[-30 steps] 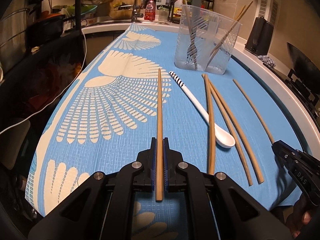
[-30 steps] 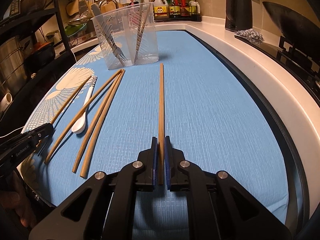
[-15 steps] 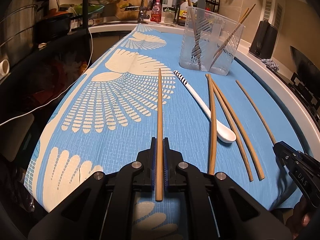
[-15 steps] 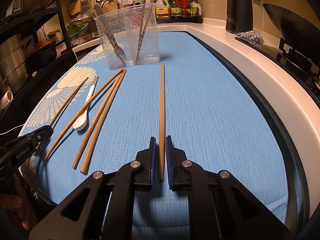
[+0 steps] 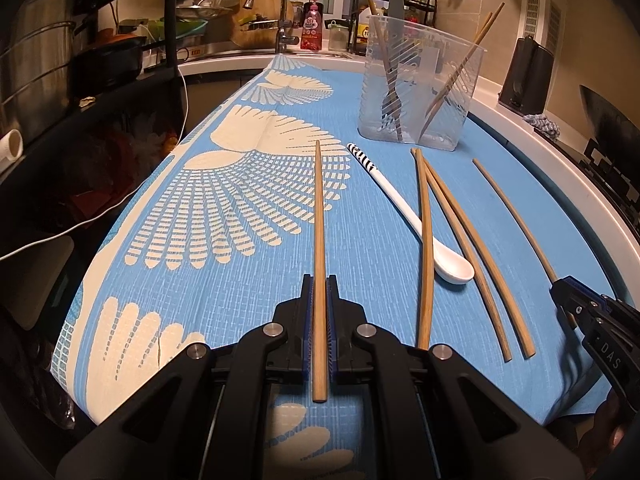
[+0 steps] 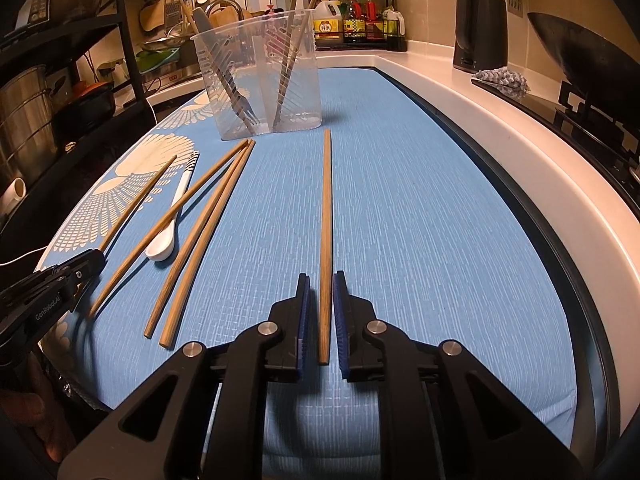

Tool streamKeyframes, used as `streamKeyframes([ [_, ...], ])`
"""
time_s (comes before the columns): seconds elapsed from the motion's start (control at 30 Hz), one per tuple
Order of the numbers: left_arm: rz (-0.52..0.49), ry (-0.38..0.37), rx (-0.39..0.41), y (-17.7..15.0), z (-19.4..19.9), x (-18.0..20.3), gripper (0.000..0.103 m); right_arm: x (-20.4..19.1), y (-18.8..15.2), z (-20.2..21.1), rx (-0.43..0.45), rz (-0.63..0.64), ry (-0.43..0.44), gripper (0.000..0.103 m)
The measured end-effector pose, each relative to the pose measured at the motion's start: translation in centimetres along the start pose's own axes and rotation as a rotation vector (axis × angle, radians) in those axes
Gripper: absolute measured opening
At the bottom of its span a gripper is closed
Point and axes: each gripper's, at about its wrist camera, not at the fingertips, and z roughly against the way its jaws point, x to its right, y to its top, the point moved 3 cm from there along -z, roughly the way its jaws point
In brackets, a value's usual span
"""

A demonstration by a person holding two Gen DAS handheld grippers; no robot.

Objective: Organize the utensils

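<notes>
Wooden chopstick (image 5: 319, 240) clamped in left tool (image 5: 319, 292) — lift level toward clear holder (image 5: 420, 84); right tool (image 6: 321, 300) apart, pads clear of second chopstick (image 6: 326, 220) on table (image 6: 420, 240).

Seven wooden chopsticks in play: one (image 5: 319, 264) clamped lengthwise in the left gripper (image 5: 319, 312), one (image 6: 326, 240) lying flat between the parted pads of the right gripper (image 6: 320, 320), three (image 5: 460, 240) fanned on the blue cloth (image 5: 380, 208) between them, two standing tilted in the holder (image 5: 420, 84). White spoon (image 5: 412, 216) lies diagonally, bowl near, striped handle far, one chopstick (image 5: 425, 248) crossing over it. Holder is clear plastic, upright at the far end, also containing a fork (image 6: 236, 96).
</notes>
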Motion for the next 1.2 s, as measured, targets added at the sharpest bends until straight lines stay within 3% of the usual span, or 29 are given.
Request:
streamKeyframes([
  [0.43, -0.058, -0.041, 0.000, -0.2, 0.2, 1.2, 0.006, 0.9, 0.4, 0.1, -0.002, -0.009, -0.004, 0.008],
  [1.2, -0.045, -0.044, 0.005, -0.2, 0.1, 1.0, 0.006, 0.8, 0.3, 0.0, 0.005, 0.002, -0.013, 0.008],
])
